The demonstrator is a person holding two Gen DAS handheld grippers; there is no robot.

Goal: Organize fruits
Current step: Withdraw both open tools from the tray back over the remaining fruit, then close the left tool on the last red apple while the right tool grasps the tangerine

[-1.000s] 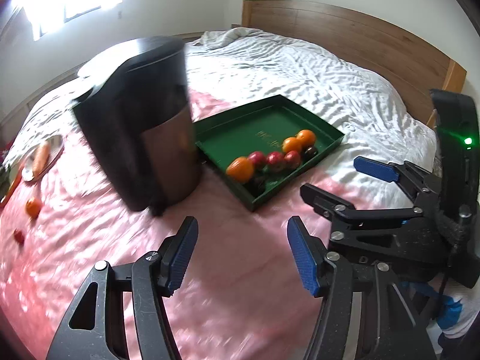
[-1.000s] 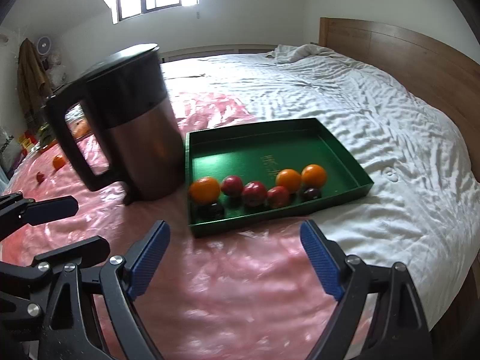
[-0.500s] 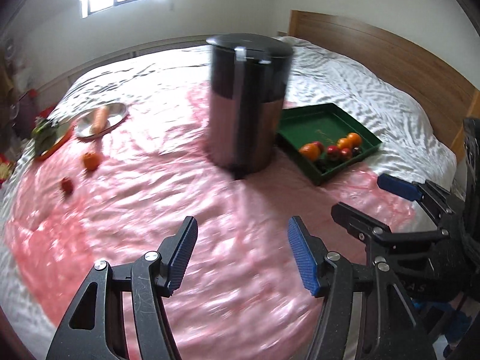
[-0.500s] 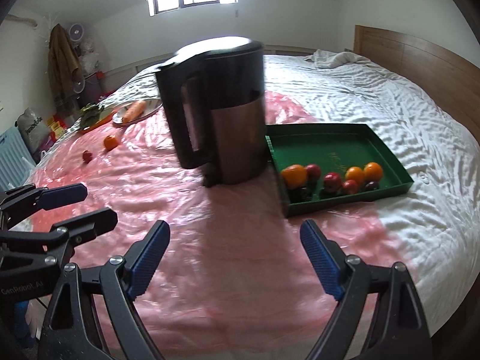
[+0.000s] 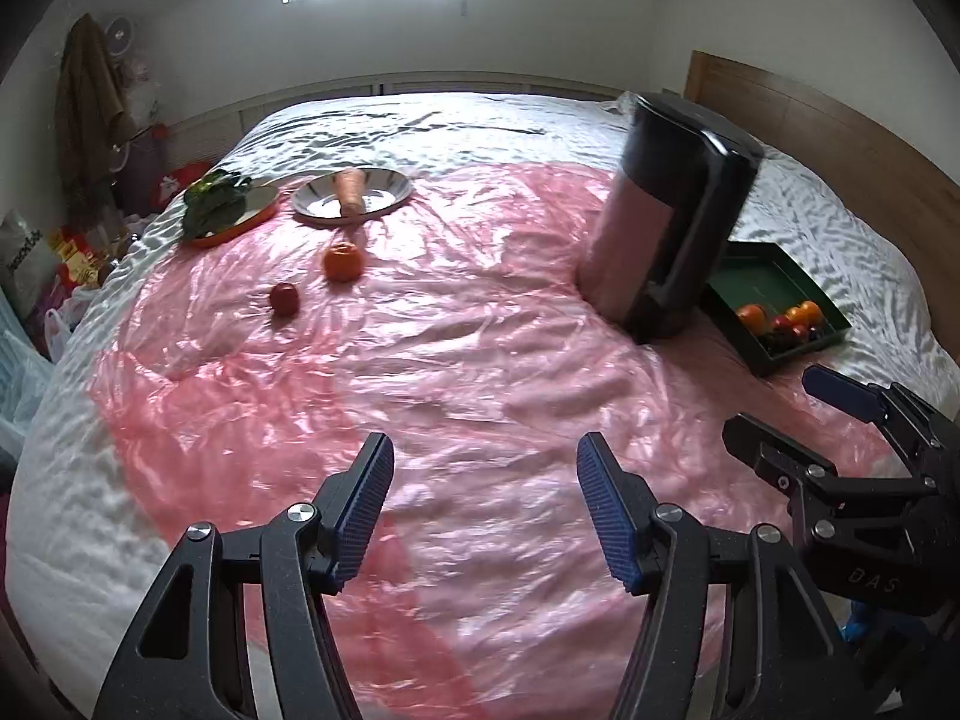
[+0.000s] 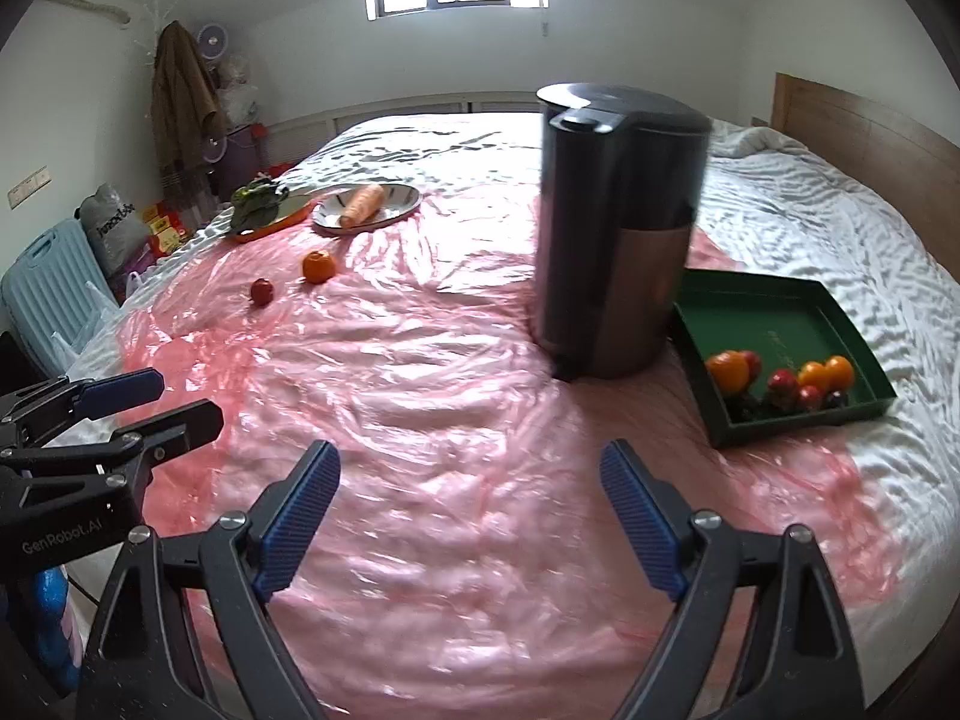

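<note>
Left gripper [image 5: 485, 510] and right gripper [image 6: 468, 516] both spread wide, empty, low over pink plastic sheet [image 5: 456, 372]. Kettle [image 6: 618, 228] stands between them and green tray [image 6: 840, 312] holding fruit [image 6: 729, 371]. Loose orange [image 5: 342, 261] and tomato [image 5: 284, 299] lie far left, near carrot plate [image 5: 384, 195]. "GenRobot.AI" readable on left gripper.

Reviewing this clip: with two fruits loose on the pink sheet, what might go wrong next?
The orange and red fruit lie on slick, wrinkled plastic; either may roll when pinched. The tall kettle stands between them and the green tray, so a carry across could knock it over on the soft bed.
</note>
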